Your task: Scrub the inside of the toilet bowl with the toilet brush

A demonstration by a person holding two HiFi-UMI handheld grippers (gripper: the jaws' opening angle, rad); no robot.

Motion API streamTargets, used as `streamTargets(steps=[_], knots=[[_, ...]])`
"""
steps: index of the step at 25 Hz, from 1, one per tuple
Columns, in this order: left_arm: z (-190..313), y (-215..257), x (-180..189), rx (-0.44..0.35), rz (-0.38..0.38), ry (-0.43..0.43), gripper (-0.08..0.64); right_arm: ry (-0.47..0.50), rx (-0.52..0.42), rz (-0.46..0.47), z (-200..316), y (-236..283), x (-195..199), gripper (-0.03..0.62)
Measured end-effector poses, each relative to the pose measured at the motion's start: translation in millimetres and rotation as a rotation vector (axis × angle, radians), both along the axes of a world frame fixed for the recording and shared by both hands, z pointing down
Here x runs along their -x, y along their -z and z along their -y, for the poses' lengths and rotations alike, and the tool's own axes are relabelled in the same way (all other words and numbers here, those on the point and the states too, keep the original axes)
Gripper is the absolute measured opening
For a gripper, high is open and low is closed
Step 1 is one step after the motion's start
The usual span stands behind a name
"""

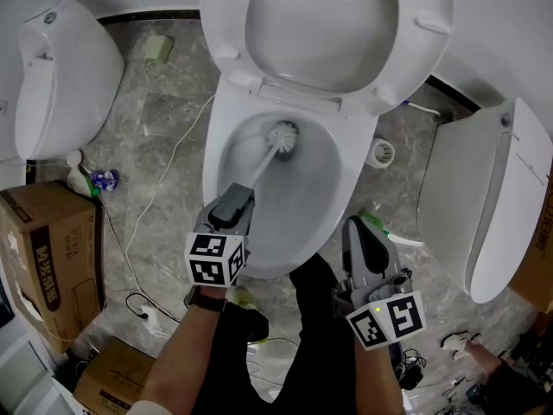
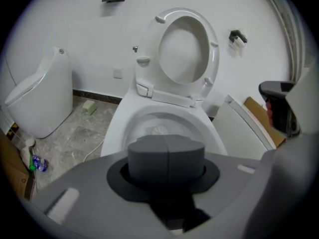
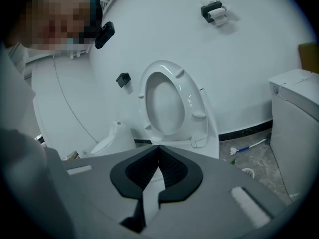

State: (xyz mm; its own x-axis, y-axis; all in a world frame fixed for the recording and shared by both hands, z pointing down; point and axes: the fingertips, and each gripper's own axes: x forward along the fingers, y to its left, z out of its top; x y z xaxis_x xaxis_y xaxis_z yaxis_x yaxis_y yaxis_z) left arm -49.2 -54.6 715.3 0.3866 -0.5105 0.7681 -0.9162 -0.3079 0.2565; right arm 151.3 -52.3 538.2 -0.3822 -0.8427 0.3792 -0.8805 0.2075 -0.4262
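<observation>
The white toilet bowl [image 1: 346, 180] stands in the middle with its seat and lid [image 1: 324, 24] raised. The toilet brush [image 1: 282, 137] has its white bristle head down in the bowl near the back, and its pale handle slants toward me. My left gripper [image 1: 235, 199] is shut on that handle over the bowl's front left rim. In the left gripper view the closed pads [image 2: 167, 156] hide the handle; the brush head [image 2: 159, 130] shows just beyond them. My right gripper [image 1: 356, 227] is shut and holds nothing, outside the bowl's right front rim.
Another white fixture [image 1: 60, 80] stands at the left and one [image 1: 484, 197] at the right. Cardboard boxes [image 1: 47, 258], a bottle [image 1: 104, 180] and a white cable [image 1: 155, 188] lie on the left floor. A round white holder [image 1: 380, 152] sits right of the bowl.
</observation>
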Motion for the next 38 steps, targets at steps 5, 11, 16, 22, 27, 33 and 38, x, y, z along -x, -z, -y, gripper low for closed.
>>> streamTargets(steps=[5,11,16,22,27,33,38], knots=[[-8.7,3.7,22.0,0.038,0.038,0.080,0.152,0.012,0.006,0.005,0.5,5.3,4.7,0.012],[-30.6,7.2,32.4,0.070,0.089,0.074,0.152,0.027,0.014,0.007,-3.3,15.5,9.1,0.012],[-58.5,6.3,27.8,0.105,0.140,0.011,0.150,0.026,0.021,0.005,-11.7,24.8,7.7,0.012],[-87.7,-1.2,7.4,0.176,0.154,-0.070,0.152,0.024,0.035,0.006,-23.4,28.5,6.3,0.012],[-81.2,-7.5,-9.7,0.183,0.156,-0.103,0.152,0.022,0.035,0.008,-23.8,25.4,3.2,0.012],[-56.5,-25.0,-15.9,0.191,0.143,-0.080,0.152,0.014,0.020,0.010,-15.9,16.3,-0.6,0.012],[-37.5,-39.3,-24.2,0.205,0.124,-0.056,0.153,0.006,0.018,0.011,-9.7,3.1,-5.7,0.012]])
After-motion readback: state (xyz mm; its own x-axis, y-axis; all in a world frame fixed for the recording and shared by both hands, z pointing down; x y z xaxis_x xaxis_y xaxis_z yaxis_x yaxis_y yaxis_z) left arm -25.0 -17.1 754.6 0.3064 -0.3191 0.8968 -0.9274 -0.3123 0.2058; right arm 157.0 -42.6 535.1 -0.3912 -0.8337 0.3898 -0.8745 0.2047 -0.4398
